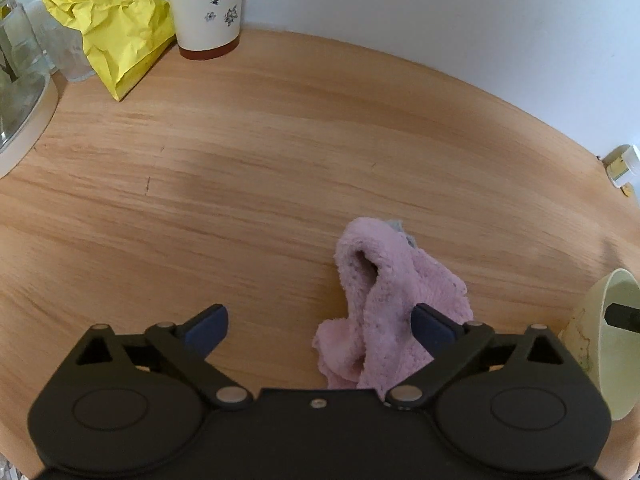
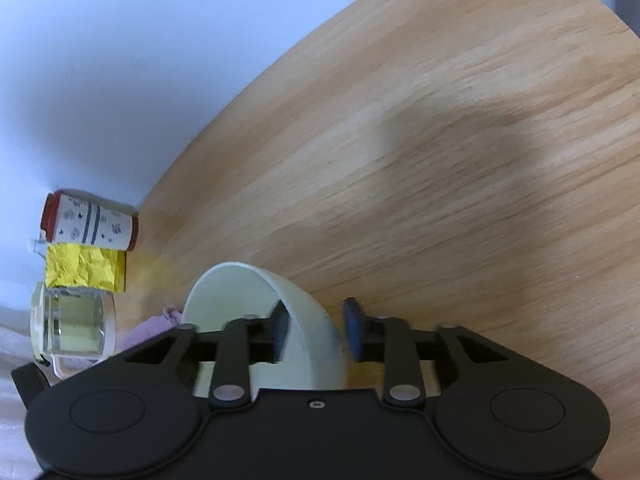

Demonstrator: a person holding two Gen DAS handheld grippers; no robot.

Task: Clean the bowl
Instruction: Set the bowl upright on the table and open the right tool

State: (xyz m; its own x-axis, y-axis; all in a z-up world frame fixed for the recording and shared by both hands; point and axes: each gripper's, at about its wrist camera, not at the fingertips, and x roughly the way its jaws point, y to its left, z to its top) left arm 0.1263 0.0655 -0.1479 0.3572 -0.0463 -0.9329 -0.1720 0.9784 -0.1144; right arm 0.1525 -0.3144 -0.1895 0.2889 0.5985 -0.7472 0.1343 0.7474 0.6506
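A crumpled pink cloth (image 1: 380,292) lies on the wooden table (image 1: 240,140). My left gripper (image 1: 318,316) hangs over it with the jaws wide open; the cloth's near end rests against the right pad (image 1: 430,326), and nothing is pinched. A pale green bowl (image 2: 312,328) stands tilted on its side on the table. My right gripper (image 2: 316,316) straddles its wall, left finger (image 2: 280,326) inside and right pad (image 2: 354,330) outside, with a small gap to the wall. In the left wrist view the bowl (image 1: 612,344) shows at the right edge.
At the table's back stand a yellow paper bag (image 1: 112,20), a flower-patterned paper cup (image 1: 208,4) and a glass jar (image 2: 76,324) on a white tray. A small white item (image 1: 622,164) sits at the far right edge. A white wall bounds the table.
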